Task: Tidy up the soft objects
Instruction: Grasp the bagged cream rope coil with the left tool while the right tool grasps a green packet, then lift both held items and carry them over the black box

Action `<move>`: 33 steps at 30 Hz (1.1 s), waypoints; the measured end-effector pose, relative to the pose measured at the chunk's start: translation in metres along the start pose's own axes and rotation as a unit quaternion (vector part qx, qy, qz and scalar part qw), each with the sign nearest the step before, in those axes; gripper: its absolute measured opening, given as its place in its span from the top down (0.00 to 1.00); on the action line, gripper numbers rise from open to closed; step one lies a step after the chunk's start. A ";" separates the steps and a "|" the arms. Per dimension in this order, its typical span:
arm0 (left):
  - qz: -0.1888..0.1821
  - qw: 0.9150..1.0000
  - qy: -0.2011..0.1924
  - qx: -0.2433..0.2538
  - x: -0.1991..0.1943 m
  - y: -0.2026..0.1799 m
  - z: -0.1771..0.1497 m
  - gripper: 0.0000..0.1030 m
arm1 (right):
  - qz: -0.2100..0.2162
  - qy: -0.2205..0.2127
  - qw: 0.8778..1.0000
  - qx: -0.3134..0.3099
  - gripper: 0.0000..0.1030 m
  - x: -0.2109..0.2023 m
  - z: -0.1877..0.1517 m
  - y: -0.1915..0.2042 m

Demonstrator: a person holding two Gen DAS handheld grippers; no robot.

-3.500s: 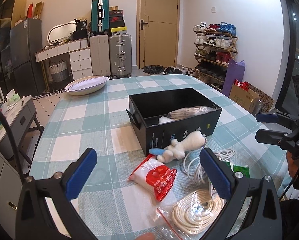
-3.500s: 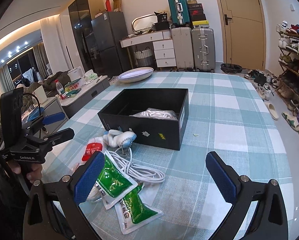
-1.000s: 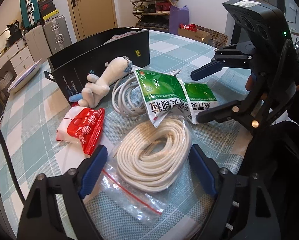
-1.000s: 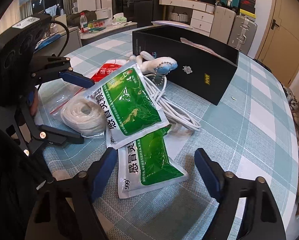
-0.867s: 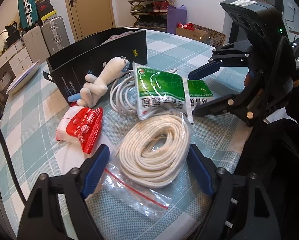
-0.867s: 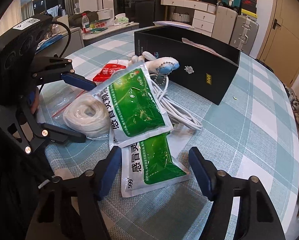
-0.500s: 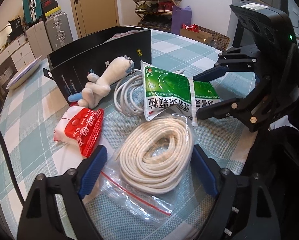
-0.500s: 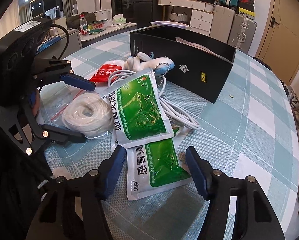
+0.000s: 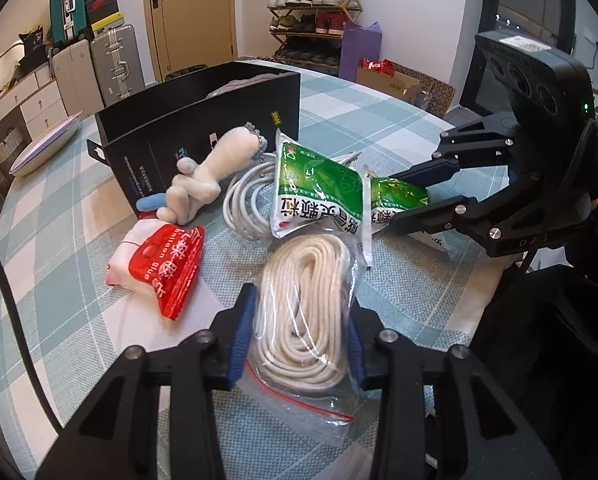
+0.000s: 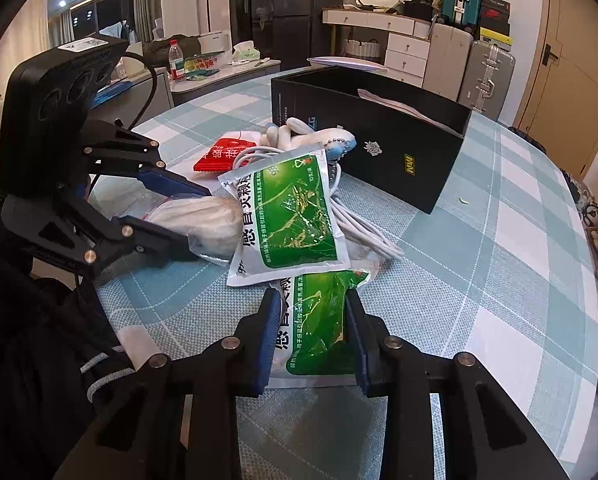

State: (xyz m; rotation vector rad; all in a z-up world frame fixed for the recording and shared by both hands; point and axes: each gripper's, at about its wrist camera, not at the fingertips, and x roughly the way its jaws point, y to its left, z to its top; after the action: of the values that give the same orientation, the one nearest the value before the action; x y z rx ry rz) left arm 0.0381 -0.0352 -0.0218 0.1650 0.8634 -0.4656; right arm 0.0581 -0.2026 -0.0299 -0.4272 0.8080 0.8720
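My left gripper (image 9: pixel 299 316) is shut on a clear bag of coiled white rope (image 9: pixel 307 300), squeezing it at the table's near edge; it also shows in the right wrist view (image 10: pixel 203 220). My right gripper (image 10: pixel 311 320) is shut on a green medicine pouch (image 10: pixel 319 320), also seen in the left wrist view (image 9: pixel 399 196). A second green pouch (image 9: pixel 319 188) lies over the first. A white plush toy (image 9: pixel 211 172), a white cable (image 9: pixel 243 200) and a red-and-white packet (image 9: pixel 163 260) lie in front of the open black box (image 9: pixel 203 128).
The black box (image 10: pixel 379 128) holds a pale soft item. A white dish (image 9: pixel 43 144) sits at the far edge of the checked table (image 9: pixel 379 120). Suitcases, drawers, a door and a shoe rack stand behind.
Both grippers have closed: the left on the rope bag, the right on the lower green pouch. The upper green pouch has shifted slightly.
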 end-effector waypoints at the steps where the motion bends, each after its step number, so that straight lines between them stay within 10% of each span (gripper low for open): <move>1: 0.000 1.000 -0.003 -0.002 -0.001 0.001 0.000 0.63 | 0.001 -0.003 1.000 0.003 0.70 -0.001 -0.001 -0.001; 33: 0.068 0.989 -0.108 -0.080 -0.066 0.032 0.021 0.63 | -0.035 -0.124 0.991 0.031 0.70 -0.069 0.011 -0.010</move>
State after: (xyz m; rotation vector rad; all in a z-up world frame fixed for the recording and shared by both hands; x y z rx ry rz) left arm 0.0305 0.0079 0.0406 0.0235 0.6685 -0.2788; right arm 0.0452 -0.2368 0.0301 -0.2839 0.5861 0.8147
